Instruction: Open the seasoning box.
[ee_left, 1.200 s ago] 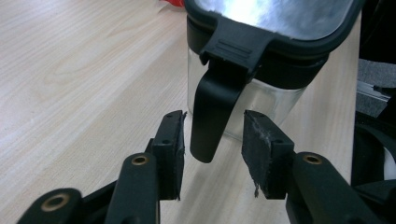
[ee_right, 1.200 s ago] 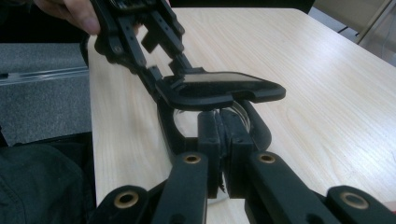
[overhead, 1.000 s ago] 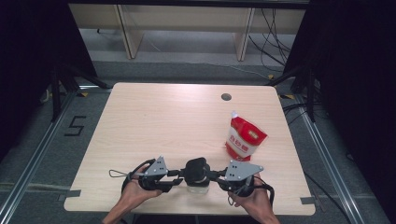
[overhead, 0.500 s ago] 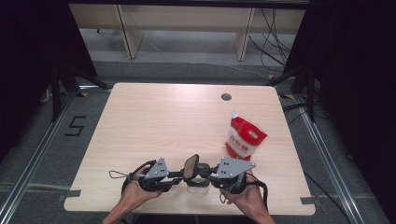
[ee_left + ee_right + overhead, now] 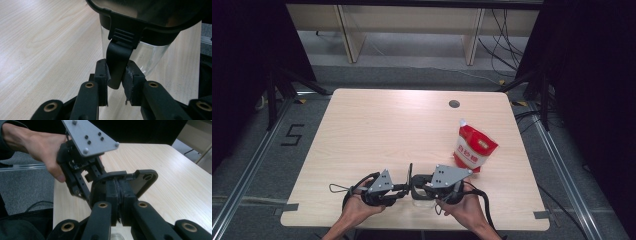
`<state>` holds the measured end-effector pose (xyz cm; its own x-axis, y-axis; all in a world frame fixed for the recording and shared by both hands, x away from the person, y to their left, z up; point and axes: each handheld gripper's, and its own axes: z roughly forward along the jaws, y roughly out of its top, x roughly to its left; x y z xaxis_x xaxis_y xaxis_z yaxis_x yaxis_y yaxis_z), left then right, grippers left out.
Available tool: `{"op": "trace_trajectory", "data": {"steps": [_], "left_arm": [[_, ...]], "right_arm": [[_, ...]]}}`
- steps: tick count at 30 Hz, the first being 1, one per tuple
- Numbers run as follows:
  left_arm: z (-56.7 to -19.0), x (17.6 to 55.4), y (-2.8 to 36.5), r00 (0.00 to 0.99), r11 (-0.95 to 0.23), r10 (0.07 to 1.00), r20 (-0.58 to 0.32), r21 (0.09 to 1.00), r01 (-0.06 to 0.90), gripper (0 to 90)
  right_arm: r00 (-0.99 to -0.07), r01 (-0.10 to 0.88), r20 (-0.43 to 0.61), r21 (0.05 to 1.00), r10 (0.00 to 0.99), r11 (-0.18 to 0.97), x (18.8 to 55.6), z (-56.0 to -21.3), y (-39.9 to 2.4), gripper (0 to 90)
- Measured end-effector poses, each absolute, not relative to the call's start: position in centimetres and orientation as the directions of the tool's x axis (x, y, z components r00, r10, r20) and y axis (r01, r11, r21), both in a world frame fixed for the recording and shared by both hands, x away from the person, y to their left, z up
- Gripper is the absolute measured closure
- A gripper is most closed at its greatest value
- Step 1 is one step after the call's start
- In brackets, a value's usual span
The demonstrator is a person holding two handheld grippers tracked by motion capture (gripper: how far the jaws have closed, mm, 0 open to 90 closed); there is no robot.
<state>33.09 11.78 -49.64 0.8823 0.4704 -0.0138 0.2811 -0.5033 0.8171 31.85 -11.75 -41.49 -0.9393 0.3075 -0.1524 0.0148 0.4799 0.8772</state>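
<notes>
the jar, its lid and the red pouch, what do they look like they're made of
Jar body: clear glass or hard clear plastic, since the table shows through it; which one is unclear. Lid and its clip: black matte plastic, judging by the moulded ribs and hinge. Red pouch: glossy flexible plastic film, printed red and white, creased. Table: light wood-grain laminate, by its look.

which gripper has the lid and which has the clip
The right gripper pinches the black lid edge; the left gripper clamps the jar's side clip.
</notes>
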Motion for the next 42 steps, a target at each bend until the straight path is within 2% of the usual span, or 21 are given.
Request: {"op": "trace_trajectory", "data": {"steps": [11, 14, 16, 21, 23, 30, 32, 33, 37, 38, 40, 42], "left_arm": [[-49.6, 32.8, 11.6, 0.873, -0.505, 0.488, -0.011, 0.812, 0.292, 74.2], [-49.6, 32.8, 11.7, 0.871, -0.501, 0.49, -0.013, 0.814, 0.294, 74.1], [-49.7, 32.8, 11.6, 0.87, -0.487, 0.492, -0.02, 0.822, 0.295, 73.7], [-49.6, 32.8, 11.8, 0.873, -0.489, 0.487, -0.025, 0.821, 0.296, 72.0], [-49.7, 32.8, 11.9, 0.86, -0.46, 0.506, -0.066, 0.823, 0.333, 66.2], [-49.5, 32.5, 12.8, 0.848, -0.441, 0.524, -0.073, 0.829, 0.344, 57.6], [-49.5, 32.5, 13.1, 0.849, -0.449, 0.524, -0.07, 0.825, 0.344, 51.8], [-49.5, 32.3, 13.2, 0.845, -0.443, 0.53, -0.078, 0.824, 0.354, 51.8], [-49.4, 31.9, 14.1, 0.818, -0.411, 0.566, -0.101, 0.826, 0.387, 43.1], [-49.4, 31.7, 14.2, 0.802, -0.372, 0.582, -0.139, 0.831, 0.414, 41.4], [-49.4, 31.7, 14.8, 0.797, -0.377, 0.589, -0.137, 0.826, 0.42, 38.1], [-49.4, 31.6, 15.1, 0.804, -0.381, 0.579, -0.135, 0.827, 0.413, 36.2]], "right_arm": [[-0.95, 0.008, -0.146, 0.871, 0.276, 0.49, 32.0, -41.5, -10.1, 88.2], [-0.946, -0.021, -0.177, 0.87, 0.272, 0.493, 32.1, -41.5, -10.1, 88.1], [-0.949, 0.008, -0.147, 0.872, 0.278, 0.49, 31.9, -41.5, -10.2, 87.9], [-0.946, 0.007, -0.15, 0.875, 0.286, 0.485, 32.0, -41.5, -10.6, 86.7], [-0.944, 0.022, -0.14, 0.877, 0.299, 0.48, 32.0, -41.5, -11.1, 85.1], [-0.928, 0.05, -0.134, 0.879, 0.347, 0.474, 32.1, -42.1, -13.0, 77.4], [-0.913, 0.07, -0.126, 0.889, 0.389, 0.453, 32.1, -42.5, -14.6, 70.9], [-0.913, 0.07, -0.126, 0.889, 0.389, 0.453, 32.1, -42.5, -14.6, 70.9], [-0.887, 0.118, -0.096, 0.899, 0.452, 0.423, 31.8, -43.3, -17.3, 61.0], [-0.881, 0.139, -0.079, 0.9, 0.467, 0.414, 31.8, -43.6, -18.0, 59.7], [-0.856, 0.187, -0.048, 0.899, 0.514, 0.395, 31.5, -44.1, -19.5, 57.6], [-0.841, 0.195, -0.043, 0.905, 0.54, 0.377, 31.4, -44.6, -21.0, 56.0]]}}
